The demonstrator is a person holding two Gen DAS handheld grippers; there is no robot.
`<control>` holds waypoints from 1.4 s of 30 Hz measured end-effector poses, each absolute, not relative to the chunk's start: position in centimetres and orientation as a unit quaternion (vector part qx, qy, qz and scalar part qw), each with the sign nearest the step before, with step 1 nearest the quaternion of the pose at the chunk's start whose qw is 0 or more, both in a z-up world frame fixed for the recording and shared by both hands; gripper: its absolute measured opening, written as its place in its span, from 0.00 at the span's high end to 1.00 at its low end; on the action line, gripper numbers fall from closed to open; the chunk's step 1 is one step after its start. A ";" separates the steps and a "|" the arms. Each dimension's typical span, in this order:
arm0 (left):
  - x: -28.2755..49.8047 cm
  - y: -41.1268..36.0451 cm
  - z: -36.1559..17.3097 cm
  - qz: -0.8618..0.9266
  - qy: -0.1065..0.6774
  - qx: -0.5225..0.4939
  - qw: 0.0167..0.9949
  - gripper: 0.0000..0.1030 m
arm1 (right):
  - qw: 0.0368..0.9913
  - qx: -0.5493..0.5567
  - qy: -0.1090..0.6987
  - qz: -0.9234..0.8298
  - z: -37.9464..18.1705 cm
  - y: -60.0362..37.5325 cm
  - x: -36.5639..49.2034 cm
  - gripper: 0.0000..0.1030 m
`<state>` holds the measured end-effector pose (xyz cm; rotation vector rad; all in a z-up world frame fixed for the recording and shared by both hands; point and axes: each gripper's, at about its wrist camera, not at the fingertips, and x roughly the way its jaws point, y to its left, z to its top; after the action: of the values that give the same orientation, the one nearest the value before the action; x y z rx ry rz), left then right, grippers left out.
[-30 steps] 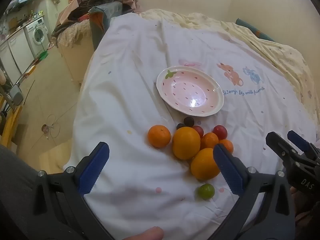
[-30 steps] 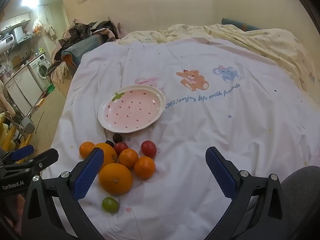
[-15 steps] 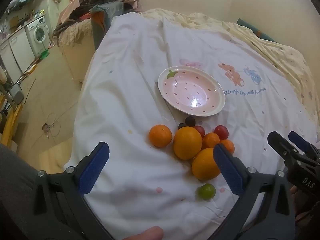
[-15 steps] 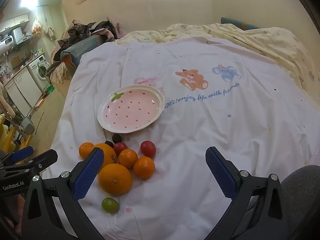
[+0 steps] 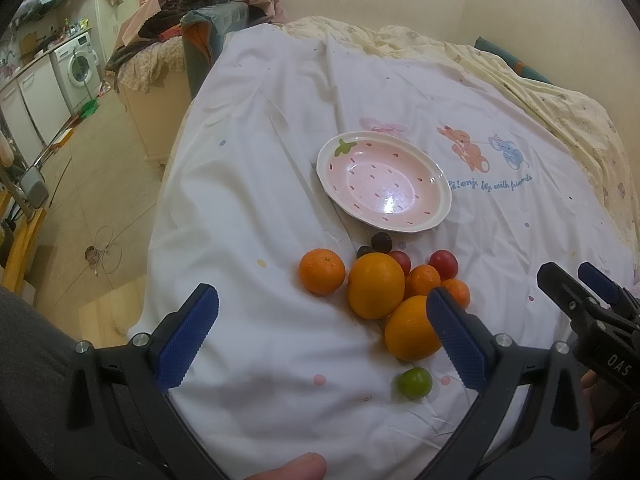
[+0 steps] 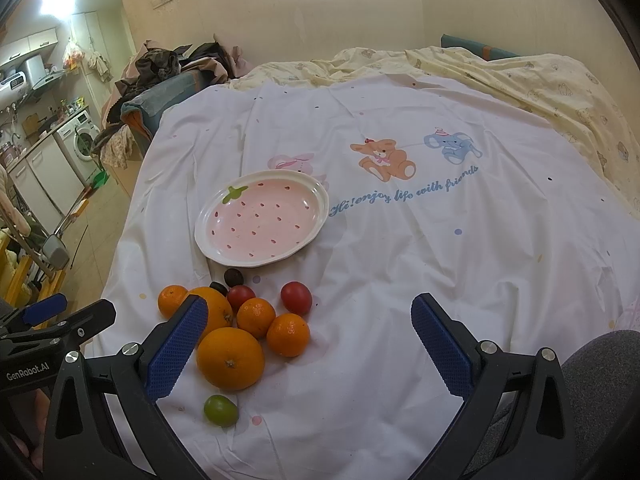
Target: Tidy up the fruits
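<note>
An empty pink strawberry-pattern plate (image 5: 438,168) (image 6: 320,190) lies on a white printed sheet. In front of it is a cluster of fruit: two large oranges (image 5: 375,290) (image 6: 230,358), several small mandarins (image 5: 322,271) (image 6: 288,334), red tomatoes (image 5: 443,263) (image 6: 296,297), dark plums (image 5: 380,241) (image 6: 233,277) and a green fruit (image 5: 414,383) (image 6: 220,410). My left gripper (image 5: 318,338) is open and empty, just short of the fruit. My right gripper (image 6: 310,340) is open and empty, just short of the cluster's right side.
The bed's left edge (image 5: 160,216) drops to a tiled floor. A chair piled with clothes (image 5: 208,24) stands behind the bed, with a washing machine (image 5: 80,68) beyond. A yellow blanket (image 6: 520,76) covers the far right.
Both grippers drifted very slightly; the scene shifted a little in view. Nothing was grasped or moved.
</note>
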<state>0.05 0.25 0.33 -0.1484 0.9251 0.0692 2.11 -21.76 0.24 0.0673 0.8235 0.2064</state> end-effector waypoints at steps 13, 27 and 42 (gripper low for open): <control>0.1 0.3 0.4 0.034 0.446 -0.071 0.891 0.01 | 0.911 0.032 0.399 0.101 0.2 -21.8 2.1 0.00; -0.1 0.5 0.3 0.033 0.445 -0.071 0.892 0.01 | 0.911 0.032 0.399 0.101 0.3 -21.8 2.1 0.00; -0.1 0.5 0.3 0.034 0.445 -0.071 0.892 0.01 | 0.911 0.032 0.399 0.100 0.3 -21.8 2.2 0.00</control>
<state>-0.07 0.53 0.28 -0.1468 0.9239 0.0696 2.17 -21.80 0.28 0.0662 0.8221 0.2057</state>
